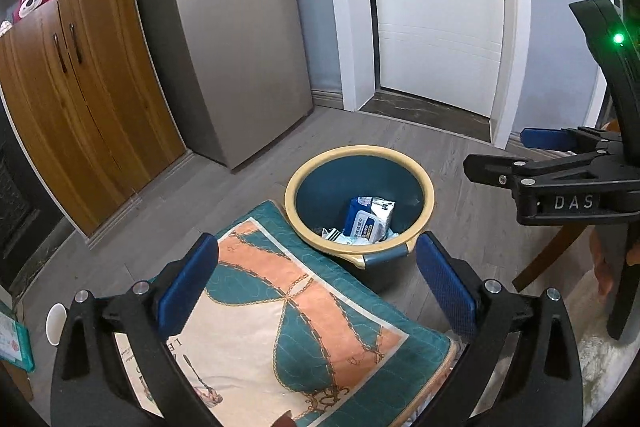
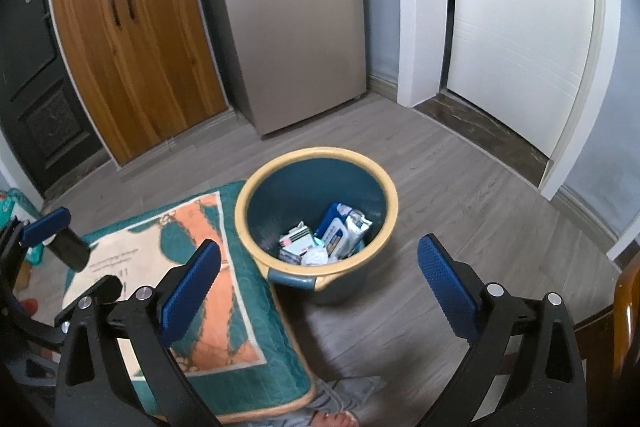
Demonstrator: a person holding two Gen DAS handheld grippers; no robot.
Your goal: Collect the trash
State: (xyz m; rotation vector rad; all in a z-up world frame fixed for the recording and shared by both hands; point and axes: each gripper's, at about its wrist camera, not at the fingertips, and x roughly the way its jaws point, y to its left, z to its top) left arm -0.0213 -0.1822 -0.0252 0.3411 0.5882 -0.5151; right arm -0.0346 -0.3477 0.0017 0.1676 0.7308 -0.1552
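left gripper (image 1: 316,279) | black frame, silver screws | fingers (image 1: 188,283) blue, textured pads

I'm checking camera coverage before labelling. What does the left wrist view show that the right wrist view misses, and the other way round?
Only the left wrist view shows the white cup on the floor at lower left, the right tool seen from the side, and its green light.

Only the right wrist view shows the black door at far left, a sandalled foot at the bottom edge, and the left tool seen from the side.

Both show the blue bin holding wrappers, the patterned cushion, wooden cabinet, fridge and white door.
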